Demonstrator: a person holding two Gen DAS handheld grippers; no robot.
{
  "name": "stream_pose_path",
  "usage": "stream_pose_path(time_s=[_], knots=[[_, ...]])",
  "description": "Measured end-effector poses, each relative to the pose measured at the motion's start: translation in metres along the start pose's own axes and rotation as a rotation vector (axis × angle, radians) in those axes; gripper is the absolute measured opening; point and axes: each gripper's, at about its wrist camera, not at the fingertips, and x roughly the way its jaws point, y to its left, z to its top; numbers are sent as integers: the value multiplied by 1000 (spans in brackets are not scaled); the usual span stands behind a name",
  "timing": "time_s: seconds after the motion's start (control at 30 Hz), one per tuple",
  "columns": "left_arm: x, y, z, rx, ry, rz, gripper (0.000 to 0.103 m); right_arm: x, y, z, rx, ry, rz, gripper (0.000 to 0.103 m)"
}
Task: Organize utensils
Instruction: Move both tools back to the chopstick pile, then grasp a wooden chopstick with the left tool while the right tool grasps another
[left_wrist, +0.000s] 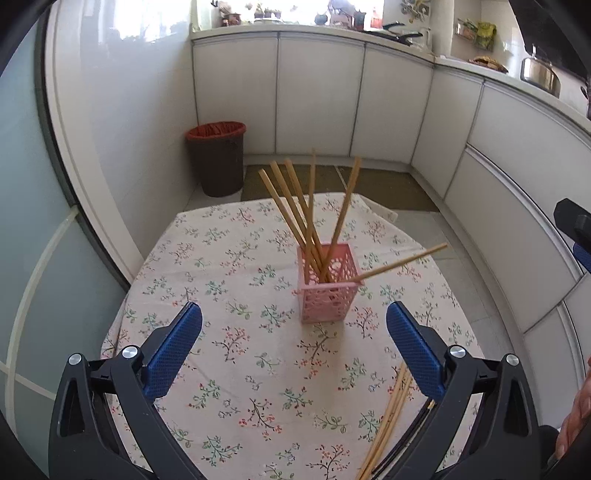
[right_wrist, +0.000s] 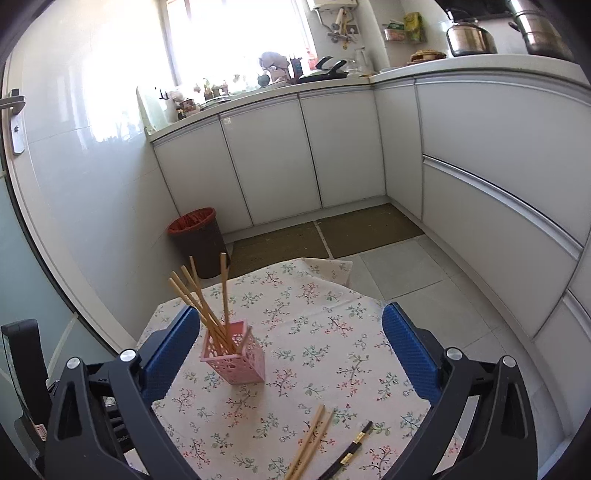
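Both your grippers, left (left_wrist: 294, 321) and right (right_wrist: 290, 325), hang with jaws apart and empty over the floral tablecloth (right_wrist: 332, 332). Six wooden chopsticks sit in the pink perforated plastic holder (left_wrist: 327, 286); looks like you're between picks. Next, probably grab the loose bamboo chopsticks (right_wrist: 308, 441) or the black pair (right_wrist: 347, 452) lying near you

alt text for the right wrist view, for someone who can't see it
A pink lattice holder with wooden chopsticks standing in it sits on a floral tablecloth. Nearer, loose wooden chopsticks and black chopsticks lie flat between the open right hand-held gripper fingers.
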Motion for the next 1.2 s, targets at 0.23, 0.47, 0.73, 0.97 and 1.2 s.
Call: stream_pose_path(time_s=[0.23,0.47,0.73,0.97,1.2], knots=[[63,-45,-29,121,296,-153,96,8,-66,-40,71,125,-104,96],[130,-89,-53,98,522,-212,95,32,-136,-91,182,297,-172,96],[186,-123,-62,121,632,-144,50,43,-171,-115,239,366,-177,96],[199,-135,-66,194,606,-119,35,48,-170,-117,236,388,-163,96],[194,-140,-73,267,590,-96,7,57,-157,-115,248,431,-151,96]])
